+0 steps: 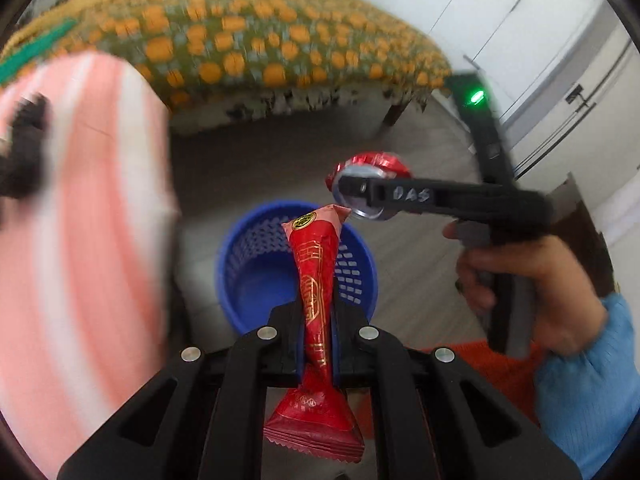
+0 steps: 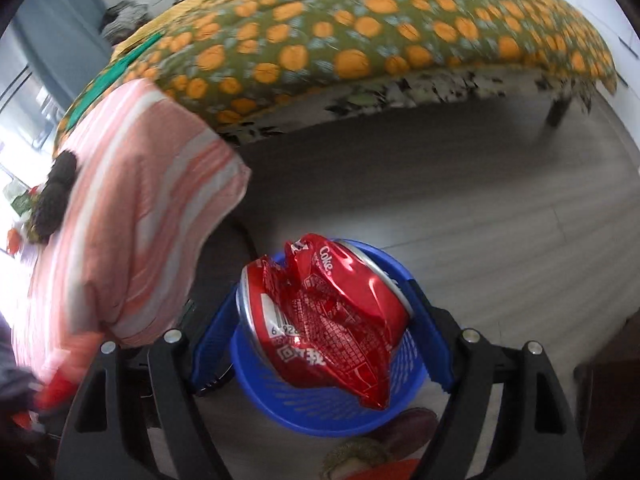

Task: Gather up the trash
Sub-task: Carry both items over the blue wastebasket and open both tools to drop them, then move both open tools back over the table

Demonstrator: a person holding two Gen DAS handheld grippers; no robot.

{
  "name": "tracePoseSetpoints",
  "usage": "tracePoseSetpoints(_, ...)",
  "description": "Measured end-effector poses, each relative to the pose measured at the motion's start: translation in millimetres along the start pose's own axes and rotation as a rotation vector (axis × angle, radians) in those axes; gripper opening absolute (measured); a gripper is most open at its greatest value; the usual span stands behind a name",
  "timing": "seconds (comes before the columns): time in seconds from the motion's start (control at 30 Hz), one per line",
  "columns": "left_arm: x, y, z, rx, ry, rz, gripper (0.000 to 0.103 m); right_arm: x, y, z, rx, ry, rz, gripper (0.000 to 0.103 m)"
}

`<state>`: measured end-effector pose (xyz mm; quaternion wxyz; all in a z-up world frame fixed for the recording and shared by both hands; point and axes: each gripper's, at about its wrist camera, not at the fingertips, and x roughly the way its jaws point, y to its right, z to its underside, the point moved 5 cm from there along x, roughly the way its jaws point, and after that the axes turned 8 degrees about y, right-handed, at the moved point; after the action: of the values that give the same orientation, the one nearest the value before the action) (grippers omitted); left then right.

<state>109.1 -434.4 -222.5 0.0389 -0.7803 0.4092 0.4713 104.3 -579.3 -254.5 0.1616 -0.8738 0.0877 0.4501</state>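
Grey floor beside a bed with an orange-patterned cover. Left hand-held gripper (image 1: 316, 320) is clamped on a red wrapper (image 1: 316, 300); right hand-held gripper (image 2: 320, 312) grips a crushed red can (image 2: 320, 312). Both hang over the blue basket (image 2: 332, 412), which looks empty; judged: release remains.

Soft daylight fills both views, and it comes from a bright, overexposed window at the left edge of the right wrist view. The orange-patterned green bedspread (image 2: 360, 40) and the pink-and-white striped cloth (image 1: 80, 208) are smeared by motion blur. The crushed shiny red metal can (image 2: 332, 320) shows white glare. Fisheye distortion bends the edges, and the corners are black.
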Motion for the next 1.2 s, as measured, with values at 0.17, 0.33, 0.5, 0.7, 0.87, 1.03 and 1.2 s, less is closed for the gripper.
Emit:
tracePoseSetpoints(0.17,60.6,-1.7,3.5,-0.002,-0.052,-0.034,0.009,8.2,19.7,-1.1,0.046,-0.007,-0.014,0.079)
tracePoseSetpoints(0.33,100.2,-9.0,4.5,-0.008,-0.051,-0.048,0.052,13.2,30.7,-9.4,0.098,0.008,-0.033,0.087)
tracePoseSetpoints(0.5,95.7,-9.1,1.1,-0.012,0.001,-0.045,0.064,-8.4,39.0,-25.0,0.142,0.089,-0.035,0.088)
tracePoseSetpoints(0.7,10.4,21.6,-12.8,0.056,0.268,-0.011,0.096,-44.1,32.2,-45.9,0.121,0.236,-0.001,0.093)
tracePoseSetpoints(0.87,-63.8,33.2,-8.4,0.101,0.415,0.009,0.098,-68.1,12.9,-51.9,0.117,0.323,-0.02,0.097)
tracePoseSetpoints(1.03,-107.4,23.3,10.8,0.132,0.415,-0.107,0.098,-89.5,-22.2,-49.6,0.08,0.414,0.013,0.097)
tracePoseSetpoints(1.2,-137.0,-6.9,33.0,0.113,0.419,-0.168,0.098,-108.9,-65.3,-46.2,-0.039,0.535,0.059,0.097)
